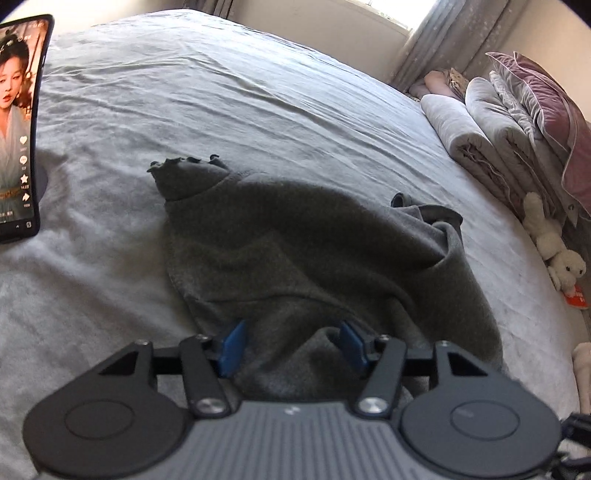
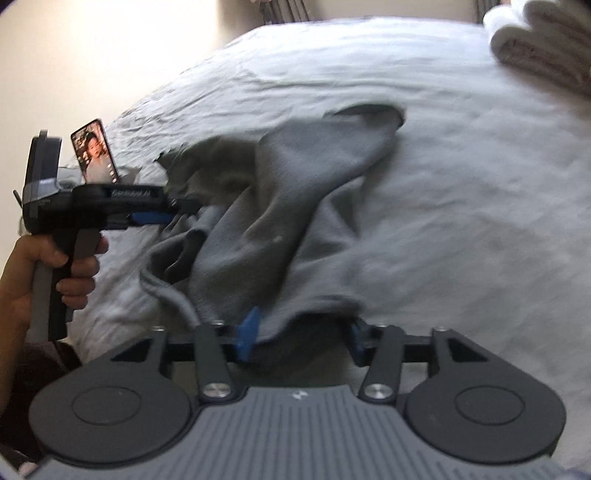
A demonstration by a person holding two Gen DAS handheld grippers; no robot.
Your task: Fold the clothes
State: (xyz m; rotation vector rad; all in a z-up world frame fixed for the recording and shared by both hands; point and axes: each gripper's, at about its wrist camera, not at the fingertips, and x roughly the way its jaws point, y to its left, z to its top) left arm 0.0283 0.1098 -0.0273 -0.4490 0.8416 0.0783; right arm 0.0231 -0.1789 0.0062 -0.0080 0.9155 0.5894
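Sweater (image 1: 306,254) rumpled on bed (image 1: 221,96).

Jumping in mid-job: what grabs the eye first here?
A rumpled dark grey fleece garment sprawls mid-bed on the pale grey sheet, its near hem between both open grippers, left and right. A lit phone stands at the left, playing video.

Daylight from window (image 1: 402,11) at top, blown out white. Bed sheet (image 1: 221,92) evenly lit; soft shadow beneath the grey garment (image 1: 295,251). Strong fisheye curvature, dark corners. Right wrist view motion-blurred throughout; wall (image 2: 110,55) there overexposed. Left wrist view sharper.
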